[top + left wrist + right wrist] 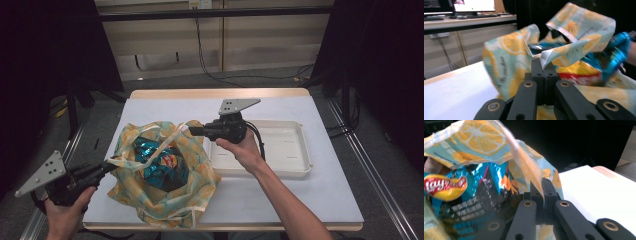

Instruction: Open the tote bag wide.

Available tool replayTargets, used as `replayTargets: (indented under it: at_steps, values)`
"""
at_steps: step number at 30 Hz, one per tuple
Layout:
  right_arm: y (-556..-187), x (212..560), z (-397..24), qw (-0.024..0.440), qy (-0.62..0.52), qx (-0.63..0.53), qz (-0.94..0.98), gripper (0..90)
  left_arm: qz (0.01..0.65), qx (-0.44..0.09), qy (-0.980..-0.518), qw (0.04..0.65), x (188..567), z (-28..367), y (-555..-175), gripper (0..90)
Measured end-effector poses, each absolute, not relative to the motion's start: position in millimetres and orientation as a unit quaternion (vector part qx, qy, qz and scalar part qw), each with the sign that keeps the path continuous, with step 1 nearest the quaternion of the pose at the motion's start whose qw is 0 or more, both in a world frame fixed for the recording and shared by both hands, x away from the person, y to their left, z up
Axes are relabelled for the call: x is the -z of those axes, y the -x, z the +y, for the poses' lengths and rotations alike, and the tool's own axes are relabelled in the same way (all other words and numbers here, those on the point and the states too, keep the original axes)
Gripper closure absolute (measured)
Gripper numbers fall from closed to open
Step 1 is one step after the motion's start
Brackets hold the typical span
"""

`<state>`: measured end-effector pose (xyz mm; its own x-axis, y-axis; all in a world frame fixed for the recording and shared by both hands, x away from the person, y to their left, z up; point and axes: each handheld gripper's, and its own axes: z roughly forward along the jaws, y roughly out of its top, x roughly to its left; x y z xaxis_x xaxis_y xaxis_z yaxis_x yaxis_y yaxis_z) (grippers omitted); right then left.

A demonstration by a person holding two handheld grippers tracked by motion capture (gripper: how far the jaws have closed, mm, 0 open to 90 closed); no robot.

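While each tool [111,163] [192,129] pinches its rim, bag [165,172] hangs between.

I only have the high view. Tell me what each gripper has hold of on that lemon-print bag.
Observer: The left gripper has its jaws shut on a pale edge strip of the bag, seen in the left gripper view.
Operator: Now the right one.
Observer: The right gripper pinches the bag's thin handle strip between closed jaws.
Operator: Name the blue packet inside.
Observer: The right gripper view shows a Lay's logo on the chip packet.
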<state>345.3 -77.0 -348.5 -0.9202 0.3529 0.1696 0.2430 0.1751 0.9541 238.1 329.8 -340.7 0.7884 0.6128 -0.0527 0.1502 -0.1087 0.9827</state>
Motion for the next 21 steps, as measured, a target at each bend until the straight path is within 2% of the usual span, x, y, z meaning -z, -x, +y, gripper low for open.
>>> replayTargets:
  at_steps: [4, 9, 12, 15, 21]
  values:
    - [-355.9, 346.9, -71.1, 0.043, -0.201, -0.623, 0.755, 90.0, 0.303, -0.173, -0.706, 0.616, 333.1, 348.8, -269.3, 90.0]
    - [-372.3, 350.5, -68.5, 0.046, -0.224, -0.624, 0.747, 89.6, 0.357, -0.149, -0.695, 0.606, 349.7, 364.7, -305.3, 90.0]
    - [-382.0, 359.1, -69.0, 0.042, -0.242, -0.621, 0.744, 89.2, 0.385, -0.148, -0.705, 0.577, 364.5, 369.8, -316.4, 90.0]
    - [-392.0, 370.1, -69.1, 0.040, -0.264, -0.614, 0.743, 89.2, 0.408, -0.131, -0.695, 0.577, 380.1, 375.7, -322.5, 90.0]
    - [-406.8, 391.3, -63.3, 0.039, -0.296, -0.590, 0.750, 89.0, 0.431, -0.116, -0.709, 0.547, 406.3, 378.7, -329.2, 90.0]
